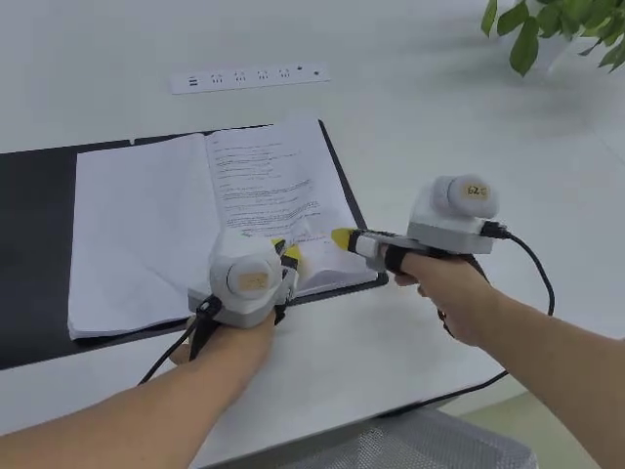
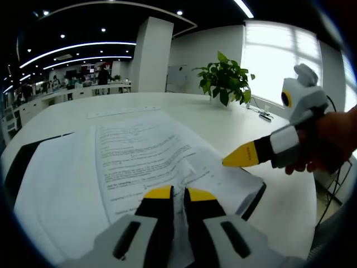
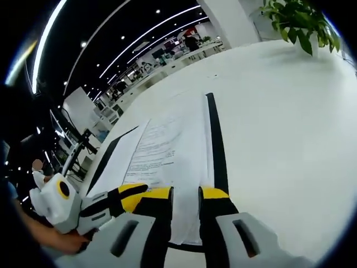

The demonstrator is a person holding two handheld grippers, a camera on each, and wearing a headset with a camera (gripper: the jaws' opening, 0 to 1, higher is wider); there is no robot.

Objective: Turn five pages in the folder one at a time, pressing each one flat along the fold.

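Page [image 2: 139,151] sits pinched between nearly closed left gripper [image 2: 173,194] jaws.

White desk [image 1: 439,107] across the frame, white power strip [image 1: 244,78] at upper centre, leafy green plant [image 1: 547,29] in the upper right corner (cut off by the edge), grey mesh chair seat [image 1: 410,445] along the bottom, curved ceiling lights [image 2: 78,47] at upper left in the left gripper view

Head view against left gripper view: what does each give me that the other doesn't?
Head view adds the person's left forearm and a grey mesh seat. Left gripper view adds the office behind: window, column, ceiling lights. Both show the open folder, its printed page, the plant and the right gripper.
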